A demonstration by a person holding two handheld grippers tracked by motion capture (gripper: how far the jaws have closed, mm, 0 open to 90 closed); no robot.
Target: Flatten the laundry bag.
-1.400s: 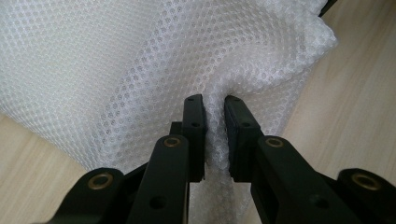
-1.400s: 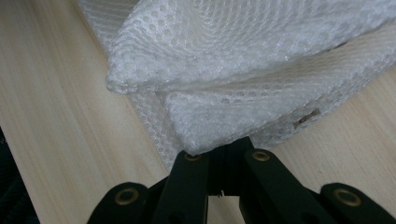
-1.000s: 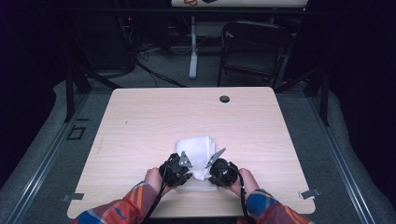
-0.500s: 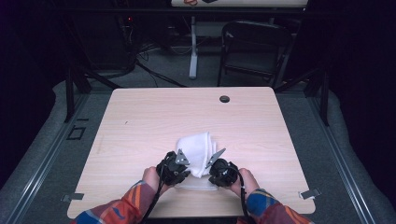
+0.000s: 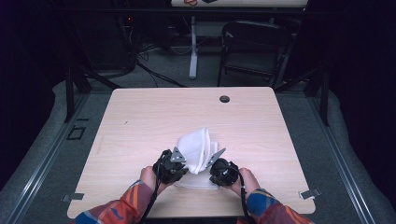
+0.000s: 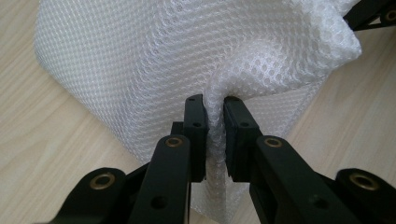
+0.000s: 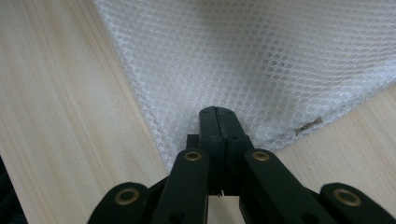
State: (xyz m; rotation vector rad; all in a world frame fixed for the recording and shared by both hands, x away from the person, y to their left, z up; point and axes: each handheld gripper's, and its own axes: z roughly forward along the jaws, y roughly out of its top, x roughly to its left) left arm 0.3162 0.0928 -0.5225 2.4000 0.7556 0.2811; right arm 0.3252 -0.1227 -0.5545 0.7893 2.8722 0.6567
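Pale wood desk point(image 5: 140, 121), round dark grommet point(image 5: 224, 99) near its far edge. Beyond it, a dark folding chair point(image 5: 254, 51) and a white post point(image 5: 193, 46); cables point(image 5: 149, 70) on grey floor point(image 5: 42, 154).

No text, label, brand, number or sign can be read in any of the three views. A reddish mark is seen on the pale board point(image 5: 239, 2) at the top edge of the high view, but it is cut off and too blurred to be made out.
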